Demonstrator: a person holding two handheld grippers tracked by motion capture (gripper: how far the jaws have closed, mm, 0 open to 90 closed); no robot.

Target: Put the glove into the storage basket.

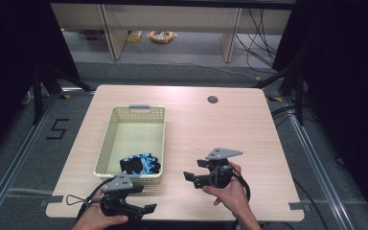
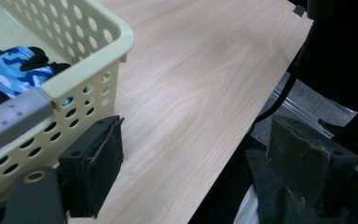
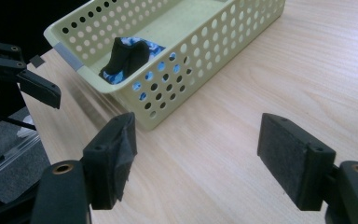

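Note:
A pale yellow perforated basket (image 1: 106, 143) stands on the left half of the wooden table. A black and blue camouflage-patterned cloth item (image 1: 141, 164) lies at its near end, also seen in the left gripper view (image 2: 9, 70) and the right gripper view (image 3: 128, 56). My left gripper (image 1: 146, 200) is open at the table's front edge, just below the basket's near right corner (image 2: 112, 42), with nothing between its jaws. My right gripper (image 1: 195, 172) is open over bare wood to the right of the basket (image 3: 205, 46), pointing left toward it, empty.
The table (image 1: 220, 129) has a round cable hole (image 1: 212, 99) at the back right. Bare wood stretches right of the basket. The left gripper (image 3: 23, 77) shows far off in the right gripper view. Desk legs and cables stand on the floor beyond.

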